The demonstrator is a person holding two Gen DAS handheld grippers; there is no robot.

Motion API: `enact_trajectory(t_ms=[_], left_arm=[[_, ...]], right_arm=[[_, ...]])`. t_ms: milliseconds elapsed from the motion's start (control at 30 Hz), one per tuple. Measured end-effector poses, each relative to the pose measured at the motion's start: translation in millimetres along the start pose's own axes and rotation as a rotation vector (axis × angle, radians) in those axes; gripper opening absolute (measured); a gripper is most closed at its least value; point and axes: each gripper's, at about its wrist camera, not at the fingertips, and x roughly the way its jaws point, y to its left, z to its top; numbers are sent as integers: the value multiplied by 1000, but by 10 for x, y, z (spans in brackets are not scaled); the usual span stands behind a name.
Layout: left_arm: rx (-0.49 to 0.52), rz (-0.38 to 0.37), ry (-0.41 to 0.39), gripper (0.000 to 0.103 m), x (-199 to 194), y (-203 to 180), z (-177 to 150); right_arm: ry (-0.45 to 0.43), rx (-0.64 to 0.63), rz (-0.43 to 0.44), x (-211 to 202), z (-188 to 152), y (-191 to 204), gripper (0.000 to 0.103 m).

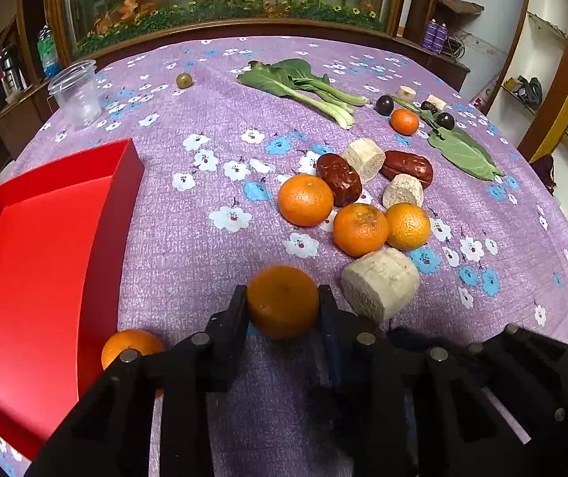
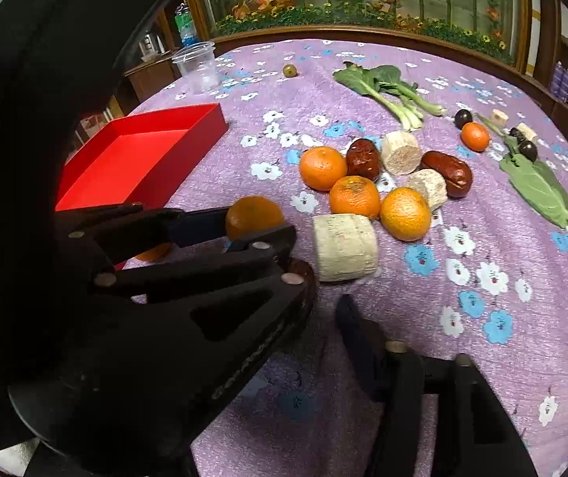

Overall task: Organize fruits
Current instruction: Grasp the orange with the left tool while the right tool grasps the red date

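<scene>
My left gripper [image 1: 283, 304] is shut on an orange mandarin [image 1: 283, 302], held just above the purple cloth; it also shows in the right wrist view [image 2: 254, 216]. The red box [image 1: 37, 262] lies to its left with another mandarin [image 1: 131, 348] beside the box wall. Three mandarins [image 1: 306, 199] [image 1: 360, 229] [image 1: 408, 225] sit ahead in a cluster. My right gripper [image 2: 323, 298] shows one finger [image 2: 353, 326]; the other side is hidden behind the left gripper, so its opening is unclear.
Red dates [image 1: 339, 179], pale cut stem pieces [image 1: 379, 283], bok choy [image 1: 304, 83], a green leaf [image 1: 462, 155], dark plums [image 1: 384, 104], a small mandarin [image 1: 404, 121], a green fruit [image 1: 184, 80] and a clear plastic cup [image 1: 75, 95] lie on the flowered tablecloth [image 1: 204, 238].
</scene>
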Motion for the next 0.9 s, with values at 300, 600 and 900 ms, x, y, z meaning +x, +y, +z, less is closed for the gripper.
enact_trajectory(t_ms=[300, 600, 900], left_arm=[[-41, -6, -38, 32, -220, 92, -85], [-113, 4, -111, 32, -599, 311, -151], [-229, 29, -186, 32, -971, 781, -298]], right_arm=[[-11, -29, 18, -89, -51, 109, 41], [-40, -34, 12, -305, -146, 186, 39], [-76, -69, 40, -516, -89, 418, 39]])
